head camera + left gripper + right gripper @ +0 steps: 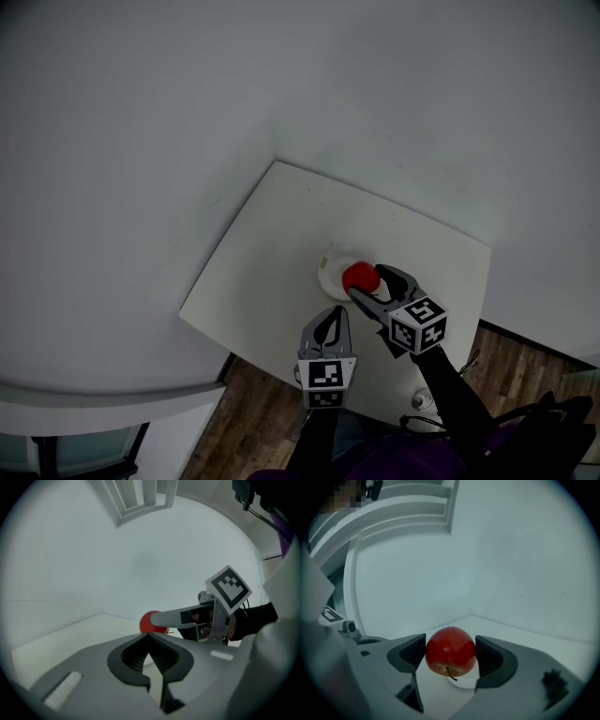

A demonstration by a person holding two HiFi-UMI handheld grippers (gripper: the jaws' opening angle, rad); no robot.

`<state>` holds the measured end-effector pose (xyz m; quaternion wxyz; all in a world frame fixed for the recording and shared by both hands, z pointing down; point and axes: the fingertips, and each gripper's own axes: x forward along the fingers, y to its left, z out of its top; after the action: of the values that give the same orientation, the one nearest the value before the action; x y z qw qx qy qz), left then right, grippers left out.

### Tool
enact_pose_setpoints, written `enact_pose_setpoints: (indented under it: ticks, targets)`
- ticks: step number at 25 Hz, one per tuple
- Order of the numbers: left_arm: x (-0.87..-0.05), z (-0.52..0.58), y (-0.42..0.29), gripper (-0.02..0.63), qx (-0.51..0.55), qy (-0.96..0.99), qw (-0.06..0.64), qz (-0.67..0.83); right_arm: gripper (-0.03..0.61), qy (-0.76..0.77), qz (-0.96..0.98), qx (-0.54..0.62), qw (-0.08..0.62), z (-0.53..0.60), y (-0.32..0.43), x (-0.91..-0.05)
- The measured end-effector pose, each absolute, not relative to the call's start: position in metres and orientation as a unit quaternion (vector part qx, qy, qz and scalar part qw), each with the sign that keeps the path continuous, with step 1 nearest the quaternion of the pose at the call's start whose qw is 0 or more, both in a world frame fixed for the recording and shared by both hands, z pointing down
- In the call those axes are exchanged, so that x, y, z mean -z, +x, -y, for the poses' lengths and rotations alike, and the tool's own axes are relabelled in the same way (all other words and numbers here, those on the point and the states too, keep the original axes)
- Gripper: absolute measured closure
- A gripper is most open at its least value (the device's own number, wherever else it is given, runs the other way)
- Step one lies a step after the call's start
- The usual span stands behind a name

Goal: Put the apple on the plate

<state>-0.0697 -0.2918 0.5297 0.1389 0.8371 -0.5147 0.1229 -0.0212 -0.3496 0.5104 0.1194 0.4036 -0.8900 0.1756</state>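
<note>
over the white plate [328,279] on the table [267,253], the right gripper [367,282] pinches the red apple [359,277] between both pads. left gripper [334,317] sits just beside it, nearer the table's front edge, jaws pressed together, empty.

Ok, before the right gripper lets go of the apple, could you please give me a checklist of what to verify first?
1. The apple sits between the jaws of the right gripper, one jaw against each side: ok.
2. The apple is over the plate, not over the bare table: ok.
3. The apple's underside touches the plate: cannot tell.
4. The left gripper is shut with nothing between its jaws: ok.
5. Nothing else shows on the plate: ok.
</note>
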Motion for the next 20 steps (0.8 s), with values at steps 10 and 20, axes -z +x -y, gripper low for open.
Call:
enact_pose_setpoints:
  ticks: [10,20]
  targets:
    - [-0.557,0.301,-0.064,0.607,-0.137,0.843,0.170,0.491,0.242,0.398,0.880,-0.196,0.170,0.366,-0.031,-0.555]
    - [-0.567,0.306,-0.055,0.607,-0.142,0.849,0.180,0.476,0.242,0.407,0.867,-0.218,0.190,0.378,-0.027,-0.583]
